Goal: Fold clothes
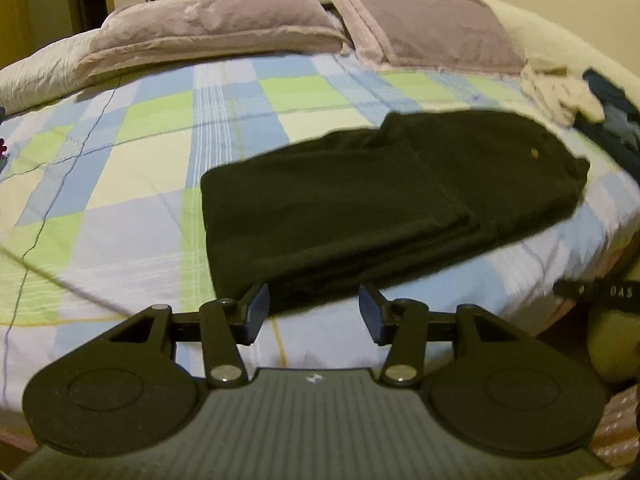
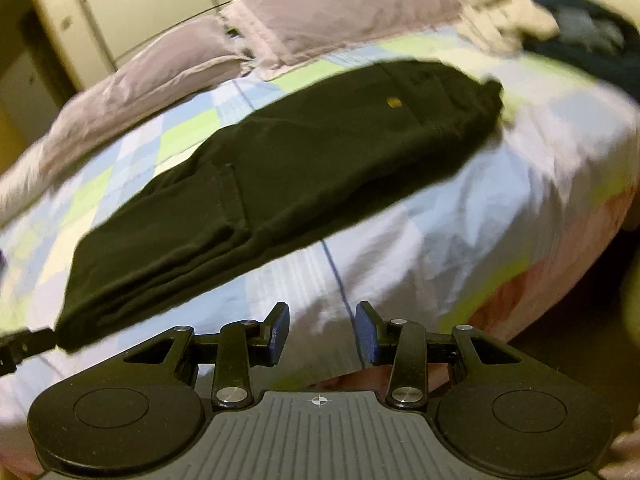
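You are facing a bed (image 1: 140,152) dressed in a checked sheet of blue, green and white squares; it fills most of both views. Two mauve pillows (image 1: 224,20) lie side by side along its far edge. On your right side of the bed, near the pillows, sits a loose heap of unfolded clothes (image 1: 560,88), pale pieces against darker blue ones, too blurred to sort by item.

The task's thing, a pair of black trousers (image 1: 360,200), lies flat on the sheet toward the near edge of the bed, already doubled over so one layer rests on another, with stacked folded edges showing on the near side. A small brass button (image 1: 533,153) marks the waistband end, which points toward the heap.

Your left claw (image 1: 312,310) hangs just short of the trousers' near edge, jaws spread, nothing between the blue pads; whether a pad brushes the cloth cannot be told. Your right claw (image 2: 322,332) hangs over bare sheet at the bed's near edge, just beside the trousers, jaws likewise spread and pinching nothing. The tip of the left tool shows at the left margin of the right wrist view, close to the trousers' corner.
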Demonstrator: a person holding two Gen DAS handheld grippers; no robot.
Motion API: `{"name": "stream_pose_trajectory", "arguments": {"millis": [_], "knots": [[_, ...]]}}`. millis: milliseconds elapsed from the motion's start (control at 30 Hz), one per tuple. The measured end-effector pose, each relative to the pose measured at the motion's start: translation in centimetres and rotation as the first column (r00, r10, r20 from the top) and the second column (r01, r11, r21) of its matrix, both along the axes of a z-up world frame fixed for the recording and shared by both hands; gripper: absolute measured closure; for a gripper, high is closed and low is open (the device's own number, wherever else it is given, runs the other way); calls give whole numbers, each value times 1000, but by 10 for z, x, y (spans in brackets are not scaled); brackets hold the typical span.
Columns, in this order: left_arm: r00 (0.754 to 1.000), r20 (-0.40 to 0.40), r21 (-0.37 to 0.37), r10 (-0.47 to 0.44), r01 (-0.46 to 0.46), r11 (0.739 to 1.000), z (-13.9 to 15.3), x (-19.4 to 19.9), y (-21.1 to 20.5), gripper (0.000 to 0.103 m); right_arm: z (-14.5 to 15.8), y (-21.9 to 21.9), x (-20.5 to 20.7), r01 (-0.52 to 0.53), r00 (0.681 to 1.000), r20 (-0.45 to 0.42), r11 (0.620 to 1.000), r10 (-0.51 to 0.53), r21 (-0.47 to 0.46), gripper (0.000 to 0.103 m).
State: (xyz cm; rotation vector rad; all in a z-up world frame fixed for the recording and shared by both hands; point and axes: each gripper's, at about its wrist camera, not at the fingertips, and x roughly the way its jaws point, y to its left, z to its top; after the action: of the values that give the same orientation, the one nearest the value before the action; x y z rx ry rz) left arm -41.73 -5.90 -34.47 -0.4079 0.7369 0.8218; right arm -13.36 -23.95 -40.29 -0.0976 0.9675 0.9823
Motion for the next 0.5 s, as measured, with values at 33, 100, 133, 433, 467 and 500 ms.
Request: {"name": "stream_pose_trajectory", "arguments": {"millis": [33,100,133,433,467,500], "knots": [[1000,20,7,-4,4,1000,0,0,3,59,-4,-4,10,23,999,-49,999,-22,23,62],[998,54,26,-16,15,1000,1,1,10,63,-13,-11,31,76,987,-149,995,-65,70,62],[998,65,32,-19,17,999,2,3,14,63,-16,-15,43,110,977,-192,989,-90,95,62],[988,156,-16,14,-12,1000,-9,13,58,63,-29,-42,167,461,833,-484,820,-268,339,36],[985,173,-33,19,-13,999,-11,13,63,65,-31,-42,179,485,820,-498,803,-280,346,36],[982,189,-51,24,-14,999,-14,13,67,66,-32,-41,191,501,812,-506,793,-292,346,37]]}}
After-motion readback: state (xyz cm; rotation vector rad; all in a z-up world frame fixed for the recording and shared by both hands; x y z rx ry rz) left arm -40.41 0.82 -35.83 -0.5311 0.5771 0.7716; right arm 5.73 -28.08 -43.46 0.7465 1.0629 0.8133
